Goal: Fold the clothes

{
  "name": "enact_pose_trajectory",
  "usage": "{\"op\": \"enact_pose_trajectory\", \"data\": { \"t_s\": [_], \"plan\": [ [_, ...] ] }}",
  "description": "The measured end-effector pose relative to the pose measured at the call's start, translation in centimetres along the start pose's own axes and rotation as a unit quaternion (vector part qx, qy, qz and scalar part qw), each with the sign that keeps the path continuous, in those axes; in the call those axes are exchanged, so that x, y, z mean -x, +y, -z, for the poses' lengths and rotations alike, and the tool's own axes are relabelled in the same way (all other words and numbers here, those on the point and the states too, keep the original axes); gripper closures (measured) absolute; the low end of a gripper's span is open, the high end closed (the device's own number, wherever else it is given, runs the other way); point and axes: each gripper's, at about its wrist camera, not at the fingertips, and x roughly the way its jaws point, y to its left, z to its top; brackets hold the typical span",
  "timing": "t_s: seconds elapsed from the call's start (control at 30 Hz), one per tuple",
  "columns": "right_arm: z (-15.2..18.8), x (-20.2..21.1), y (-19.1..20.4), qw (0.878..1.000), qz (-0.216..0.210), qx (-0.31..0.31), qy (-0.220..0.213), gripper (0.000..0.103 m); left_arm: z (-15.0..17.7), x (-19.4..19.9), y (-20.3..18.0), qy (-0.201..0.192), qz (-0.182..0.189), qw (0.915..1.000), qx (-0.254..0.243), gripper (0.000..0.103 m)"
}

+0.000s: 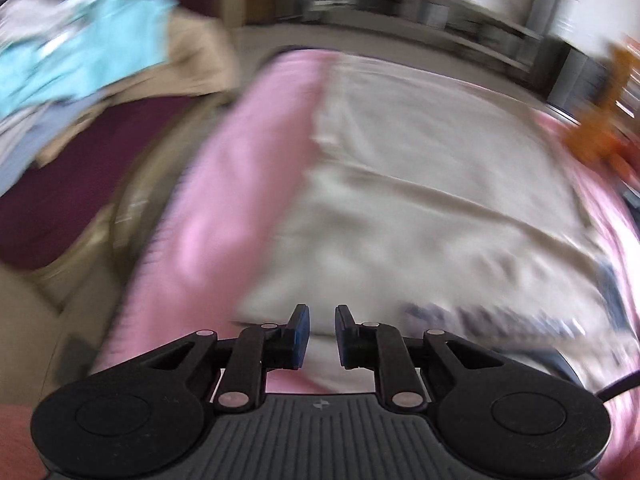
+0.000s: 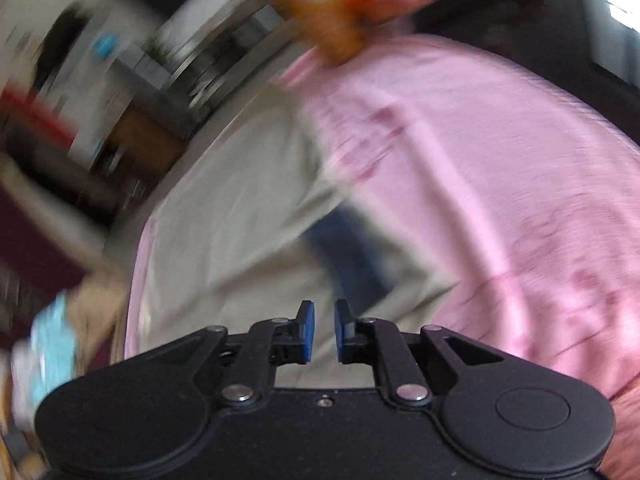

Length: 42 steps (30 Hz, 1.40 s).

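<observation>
Two grippers, left gripper (image 1: 322, 336) and right gripper (image 2: 324, 330), both slightly parted and empty, above one beige garment (image 1: 420, 200)

Left wrist camera is sitting behind the left hand-held gripper (image 1: 320, 334), looking steeply down and forward, close over a pale beige garment (image 1: 420, 208) spread on a pink cloth cover (image 1: 224, 208). Right wrist camera is looking likewise past the right hand-held gripper (image 2: 323, 330). Both views are sharing that garment and cover; both are blurred.
</observation>
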Motion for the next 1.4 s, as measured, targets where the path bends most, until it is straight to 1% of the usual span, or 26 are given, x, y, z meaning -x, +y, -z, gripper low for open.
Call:
{"op": "enact_pose_trajectory", "data": {
  "t_s": [0.03,0.1,0.17,0.23,0.27,0.37,0.47,0.53,0.63,0.7,0.77,0.8,0.83,0.9,0.97,1.03,1.07,1.17,1.23,1.3,1.37,1.4],
  "plan": [
    [0.6,-0.3,1.0,1.000,-0.006,0.026,0.010,0.092,0.3,0.1,-1.0,-0.005,0.006,0.9997,-0.022,0.082],
    [1.3,-1.1,2.9,0.997,-0.010,0.080,0.016,0.092,0.8,-0.2,-2.8,-0.013,0.009,0.9981,-0.060,0.082],
    [1.7,-2.1,4.6,0.992,-0.012,0.124,0.018,0.092,0.8,-1.0,-3.3,-0.014,0.006,0.9975,-0.069,0.082],
    [1.7,-3.0,4.8,0.990,-0.004,0.136,0.025,0.092,0.8,-1.9,-3.4,-0.013,0.002,0.9974,-0.071,0.082],
    [1.7,-3.6,4.8,0.990,0.003,0.140,0.030,0.092,0.7,-2.4,-3.2,-0.010,0.001,0.9975,-0.070,0.079],
    [1.9,-5.0,4.7,0.986,0.023,0.158,0.043,0.093,0.9,-2.8,-3.4,-0.009,-0.001,0.9965,-0.083,0.080],
    [2.6,-5.3,5.0,0.980,0.036,0.188,0.059,0.093,1.4,-2.6,-3.6,0.010,0.005,0.9955,-0.094,0.080],
    [3.2,-4.6,4.8,0.979,0.038,0.185,0.083,0.093,1.9,-2.2,-3.6,0.026,0.008,0.9944,-0.102,0.080],
    [4.3,-3.1,4.1,0.979,0.036,0.159,0.125,0.092,3.3,-1.0,-3.9,0.047,0.005,0.9912,-0.124,0.080],
    [5.2,-1.6,3.3,0.982,0.025,0.140,0.126,0.091,4.2,0.0,-4.0,0.048,0.007,0.9900,-0.132,0.080],
    [5.7,-0.7,2.9,0.982,0.021,0.133,0.131,0.089,4.9,0.9,-4.0,0.050,0.015,0.9896,-0.134,0.085],
    [5.8,-0.2,2.8,0.983,0.018,0.129,0.130,0.089,4.9,1.3,-3.7,0.050,0.025,0.9910,-0.122,0.085],
    [5.6,0.4,2.8,0.986,0.012,0.126,0.111,0.089,4.8,1.6,-3.3,0.045,0.030,0.9925,-0.109,0.082],
    [5.2,1.5,2.7,0.990,0.000,0.119,0.075,0.089,4.1,2.0,-2.2,0.026,0.035,0.9962,-0.075,0.082],
    [4.6,2.1,2.4,0.994,-0.015,0.102,0.046,0.089,3.4,2.0,-1.0,0.018,0.047,0.9981,-0.035,0.085],
    [4.3,1.8,2.2,0.995,-0.022,0.086,0.041,0.089,3.1,1.5,-0.1,0.024,0.063,0.9977,-0.005,0.086],
    [4.1,1.6,2.0,0.996,-0.026,0.078,0.040,0.089,3.1,1.3,-0.2,0.028,0.069,0.9972,-0.004,0.086],
    [4.1,0.0,1.7,0.995,-0.035,0.058,0.067,0.089,3.2,0.7,-1.6,0.032,0.081,0.9959,-0.026,0.086],
    [4.4,-1.0,1.9,0.994,-0.039,0.055,0.087,0.089,3.5,0.3,-2.8,0.040,0.084,0.9941,-0.055,0.085],
    [4.9,-1.8,2.2,0.991,-0.031,0.065,0.114,0.088,3.8,-0.1,-4.1,0.049,0.082,0.9914,-0.090,0.083],
    [5.5,-2.1,2.7,0.988,-0.016,0.089,0.122,0.089,4.2,0.1,-4.8,0.043,0.070,0.9896,-0.118,0.083],
    [5.6,-1.9,3.0,0.988,-0.016,0.097,0.121,0.089,4.3,0.4,-4.9,0.040,0.067,0.9890,-0.125,0.083]
  ]
}}
